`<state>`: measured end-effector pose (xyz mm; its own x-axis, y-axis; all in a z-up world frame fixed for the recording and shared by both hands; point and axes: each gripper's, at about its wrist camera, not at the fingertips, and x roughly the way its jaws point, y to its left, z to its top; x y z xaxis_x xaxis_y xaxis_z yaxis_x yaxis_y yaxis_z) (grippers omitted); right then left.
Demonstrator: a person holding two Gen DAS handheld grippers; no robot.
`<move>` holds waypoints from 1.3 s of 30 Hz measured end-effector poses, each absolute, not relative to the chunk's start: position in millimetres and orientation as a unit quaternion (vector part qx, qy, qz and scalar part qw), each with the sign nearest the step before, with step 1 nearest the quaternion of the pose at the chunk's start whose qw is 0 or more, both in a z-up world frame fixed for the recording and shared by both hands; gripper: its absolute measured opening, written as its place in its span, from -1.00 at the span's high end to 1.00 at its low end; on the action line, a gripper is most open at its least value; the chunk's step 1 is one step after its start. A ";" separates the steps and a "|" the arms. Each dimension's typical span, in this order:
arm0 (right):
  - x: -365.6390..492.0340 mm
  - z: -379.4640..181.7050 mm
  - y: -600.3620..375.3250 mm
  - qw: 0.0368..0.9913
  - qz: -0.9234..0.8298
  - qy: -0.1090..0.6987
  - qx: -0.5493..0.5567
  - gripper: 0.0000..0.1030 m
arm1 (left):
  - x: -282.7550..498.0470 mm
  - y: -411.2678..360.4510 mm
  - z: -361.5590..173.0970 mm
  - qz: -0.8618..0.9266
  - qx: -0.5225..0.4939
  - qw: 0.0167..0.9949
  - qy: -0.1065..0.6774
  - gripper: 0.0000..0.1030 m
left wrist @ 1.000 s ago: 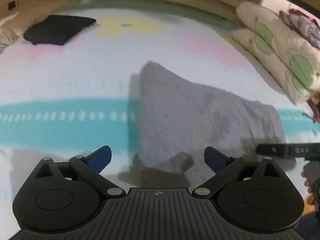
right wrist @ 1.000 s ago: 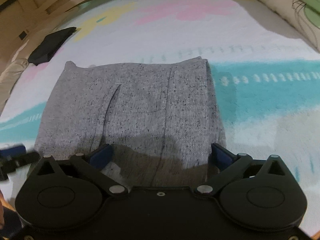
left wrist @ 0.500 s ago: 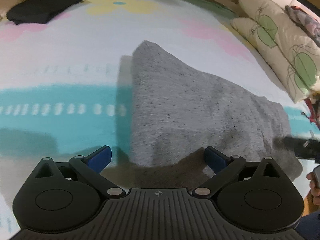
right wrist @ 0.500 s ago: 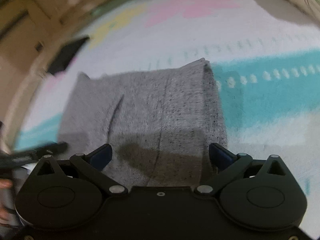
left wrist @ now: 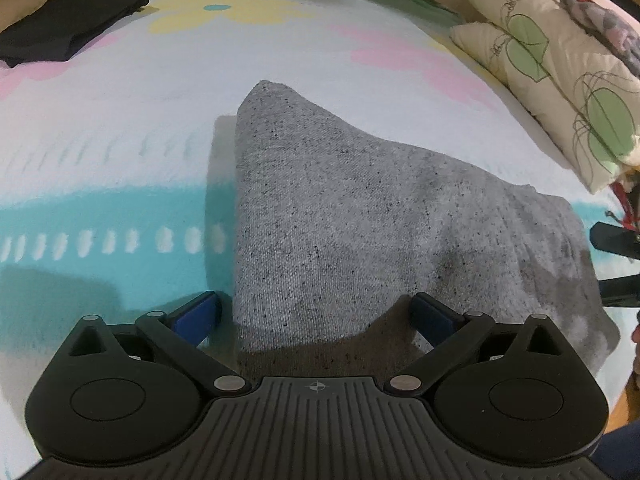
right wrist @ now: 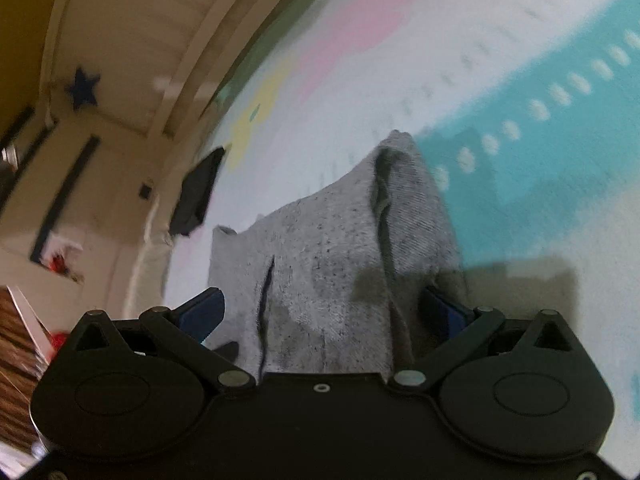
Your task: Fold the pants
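Grey folded pants on pastel bedsheet; left gripper and right gripper spread wide, holding nothing.

Both wrist cams low, close, sharing grey pants on bedspread.

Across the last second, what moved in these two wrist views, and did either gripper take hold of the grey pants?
The left gripper closed in on the near edge of the folded grey pants. The right gripper rolled sideways, tilting its view, with the pants bunching between its fingers. Both stayed open, gripping nothing. The black garment and the pillows stayed put.
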<state>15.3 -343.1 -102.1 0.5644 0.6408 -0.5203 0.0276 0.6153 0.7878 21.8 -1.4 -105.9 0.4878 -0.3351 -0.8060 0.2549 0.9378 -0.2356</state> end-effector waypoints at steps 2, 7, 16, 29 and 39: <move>15.4 -94.6 -342.7 0.797 0.181 0.426 0.387 -0.99 | 21.7 -1.4 -106.4 -0.174 -0.043 0.861 0.475 -0.99; 8.8 -74.7 -361.1 0.832 0.112 0.410 0.357 -0.99 | 23.0 -0.3 -106.2 -0.170 -0.045 0.860 0.478 -0.99; 16.6 -108.1 -354.6 0.785 0.187 0.436 0.398 -1.00 | 25.1 -2.9 -107.1 -0.173 -0.042 0.861 0.477 -0.99; 30.7 -111.0 -330.3 0.781 0.236 0.419 0.399 -1.00 | 43.3 -10.9 -113.3 -0.180 -0.046 0.868 0.460 -0.98; 22.7 -101.8 -316.0 0.813 0.207 0.417 0.349 -0.89 | 35.3 -23.8 -108.5 -0.166 -0.027 0.880 0.445 -0.18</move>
<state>22.7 -316.0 -101.8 0.5662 0.6282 -0.5337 -0.0454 0.6702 0.7408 35.3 -23.8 -108.5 0.5495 -0.3159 -0.7735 0.2671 0.9436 -0.1956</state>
